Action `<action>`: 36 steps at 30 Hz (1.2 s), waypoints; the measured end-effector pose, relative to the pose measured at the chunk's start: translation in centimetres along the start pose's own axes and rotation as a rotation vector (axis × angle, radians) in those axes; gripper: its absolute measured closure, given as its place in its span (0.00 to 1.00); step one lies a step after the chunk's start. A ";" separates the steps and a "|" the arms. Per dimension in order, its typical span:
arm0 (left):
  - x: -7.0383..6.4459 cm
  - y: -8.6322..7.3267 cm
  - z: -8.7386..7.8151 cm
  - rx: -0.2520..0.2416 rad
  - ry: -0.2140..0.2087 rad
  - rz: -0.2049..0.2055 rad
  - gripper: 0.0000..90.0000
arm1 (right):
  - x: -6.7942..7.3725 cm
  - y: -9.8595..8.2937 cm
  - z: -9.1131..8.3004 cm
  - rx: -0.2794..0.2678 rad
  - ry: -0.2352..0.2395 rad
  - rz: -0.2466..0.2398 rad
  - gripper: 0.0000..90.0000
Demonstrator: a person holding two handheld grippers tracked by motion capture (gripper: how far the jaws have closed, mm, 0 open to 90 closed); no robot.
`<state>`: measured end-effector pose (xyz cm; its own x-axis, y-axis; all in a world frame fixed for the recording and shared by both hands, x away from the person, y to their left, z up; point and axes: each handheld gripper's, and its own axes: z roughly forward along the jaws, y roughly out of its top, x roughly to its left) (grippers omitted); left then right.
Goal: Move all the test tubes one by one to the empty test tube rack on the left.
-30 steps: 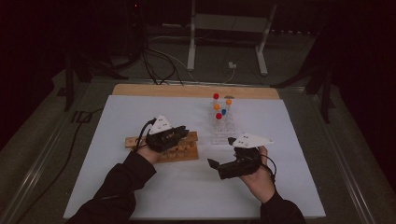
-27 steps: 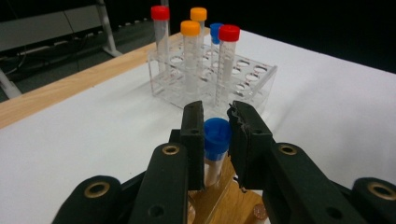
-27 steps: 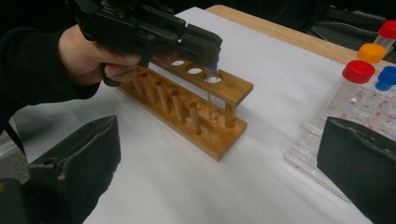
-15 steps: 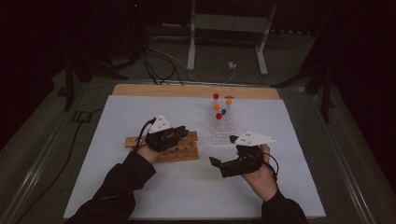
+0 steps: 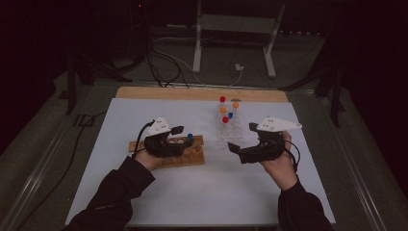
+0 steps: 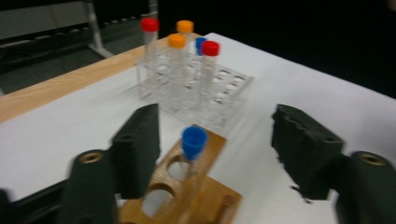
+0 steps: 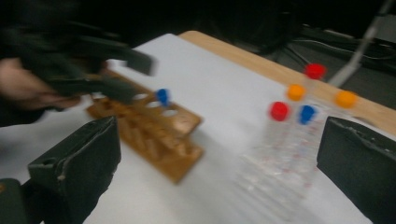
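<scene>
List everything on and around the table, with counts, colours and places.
Wooden rack: one, brown, left of centre.
Blue-capped tube: one, standing in the wooden rack, between the left gripper's open jaws.
Clear rack: one, transparent, far centre.
Capped tubes in the clear rack: five; two red, two orange, one blue.
Table cover: one, white.
Metal stand: one, grey, behind the table.
Left gripper: black, over the wooden rack.
Right gripper: black, open.

Left hand-held gripper [image 5: 179, 136] drew back from blue-capped tube [image 5: 190, 138], now in wooden rack [image 5: 191, 155]; jaws apart.
</scene>
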<state>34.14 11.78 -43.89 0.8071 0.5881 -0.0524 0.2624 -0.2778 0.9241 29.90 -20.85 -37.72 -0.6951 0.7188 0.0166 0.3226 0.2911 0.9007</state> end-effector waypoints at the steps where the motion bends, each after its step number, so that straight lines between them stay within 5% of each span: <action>1: -0.1 0.1 -0.4 -0.002 -0.012 0.001 0.37 | 0.0 0.0 0.0 0.000 0.000 0.000 0.00; 8: -1.0 -0.3 -3.4 -0.014 -0.063 0.013 0.05 | -3.4 -0.3 1.8 0.036 -0.036 0.014 0.00; 16: -2.3 -1.9 -6.1 -0.014 -0.084 0.026 0.02 | -5.6 -1.1 4.1 0.039 -0.066 0.018 0.08; 20: -2.8 -2.8 -6.8 -0.017 -0.099 0.030 0.02 | -7.2 -1.7 5.5 0.053 -0.090 0.037 0.24; 27: -3.2 -3.6 -7.3 -0.016 -0.098 0.027 0.02 | -8.5 -2.6 7.5 0.102 -0.115 0.001 0.46; 36: -3.0 -4.0 -7.4 -0.014 -0.096 0.031 0.02 | -9.4 -2.9 10.0 0.137 -0.114 0.033 0.63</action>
<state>26.74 16.78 -44.63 0.8617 0.5039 -0.0592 0.2300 -0.2840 0.9308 41.89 -22.12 -44.87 -0.6076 0.7941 -0.0110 0.4342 0.3438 0.8326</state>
